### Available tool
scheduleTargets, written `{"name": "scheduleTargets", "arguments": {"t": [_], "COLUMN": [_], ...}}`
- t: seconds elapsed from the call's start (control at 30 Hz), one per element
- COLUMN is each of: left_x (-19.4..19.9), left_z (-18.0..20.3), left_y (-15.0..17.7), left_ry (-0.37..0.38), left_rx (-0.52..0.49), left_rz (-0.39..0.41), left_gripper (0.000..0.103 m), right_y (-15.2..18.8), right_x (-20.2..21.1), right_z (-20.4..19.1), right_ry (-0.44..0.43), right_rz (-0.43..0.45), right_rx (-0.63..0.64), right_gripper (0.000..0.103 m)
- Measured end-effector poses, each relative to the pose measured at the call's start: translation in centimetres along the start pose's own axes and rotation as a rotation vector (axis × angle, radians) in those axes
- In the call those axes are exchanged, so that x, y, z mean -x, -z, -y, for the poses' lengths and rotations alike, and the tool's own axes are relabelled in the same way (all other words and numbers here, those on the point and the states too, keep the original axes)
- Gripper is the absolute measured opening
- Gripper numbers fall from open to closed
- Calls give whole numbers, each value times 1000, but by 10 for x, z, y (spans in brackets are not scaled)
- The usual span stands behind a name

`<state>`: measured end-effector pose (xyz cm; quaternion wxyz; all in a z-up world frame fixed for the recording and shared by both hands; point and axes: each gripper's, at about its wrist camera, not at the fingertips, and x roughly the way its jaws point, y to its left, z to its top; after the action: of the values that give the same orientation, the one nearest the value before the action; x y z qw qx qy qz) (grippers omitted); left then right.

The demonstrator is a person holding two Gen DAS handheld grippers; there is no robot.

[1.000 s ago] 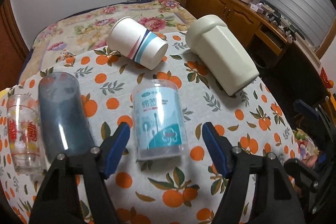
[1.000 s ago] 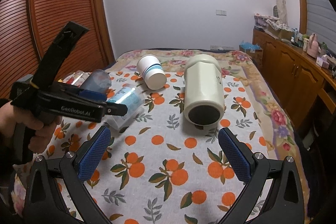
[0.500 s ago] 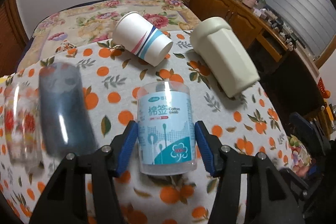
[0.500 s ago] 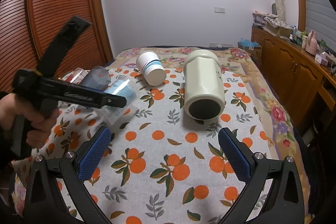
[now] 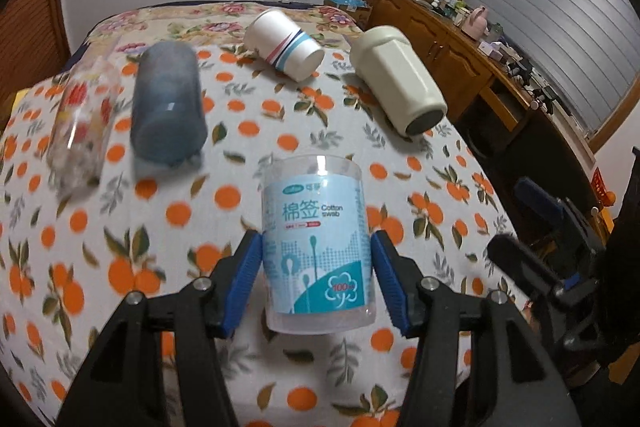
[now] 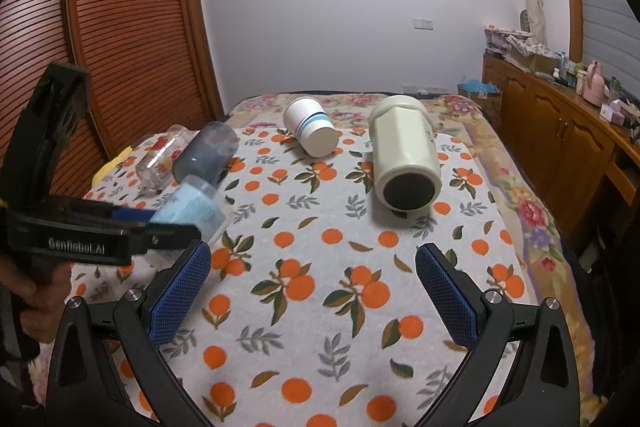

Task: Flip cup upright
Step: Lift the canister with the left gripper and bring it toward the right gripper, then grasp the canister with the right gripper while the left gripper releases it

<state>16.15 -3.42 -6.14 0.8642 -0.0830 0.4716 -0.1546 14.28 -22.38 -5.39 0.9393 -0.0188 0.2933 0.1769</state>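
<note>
The left gripper [image 5: 317, 269] is clamped on the cotton swab tub [image 5: 318, 243], with a blue pad pressed against each side of its lower half. In the right wrist view the tub [image 6: 192, 209] is seen tilted, raised off the tablecloth [image 6: 320, 267]. The right gripper [image 6: 312, 293] is held with its jaws wide apart, nothing between them, above the cloth. Farther out, 4 items are laid on their sides: a glass [image 5: 82, 123], a blue-grey cup [image 5: 168, 107], a paper cup [image 5: 285, 45] and a cream mug [image 5: 398, 79].
</note>
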Motion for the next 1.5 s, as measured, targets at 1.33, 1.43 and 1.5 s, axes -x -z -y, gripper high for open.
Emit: {"name": "scheduleTargets", "arguments": {"t": [1.33,1.43,1.5], "left_x": [55,65,69], "left_z": [-43,-54,-62], "left_y": [47,52,54], "left_ry": [-84,-108,-116], "left_rx": [47,45,54], "left_rz": [85,97,100], "left_gripper": [69,69,69], "right_y": [-6,-8,-9], "right_x": [-11,-19,-26], "right_z": [-46,-53,-58], "right_ry": [-127,-143,-144], "right_rz": [-89,-118,-147], "right_rx": [16,4,-2], "right_gripper": [100,94,90]}}
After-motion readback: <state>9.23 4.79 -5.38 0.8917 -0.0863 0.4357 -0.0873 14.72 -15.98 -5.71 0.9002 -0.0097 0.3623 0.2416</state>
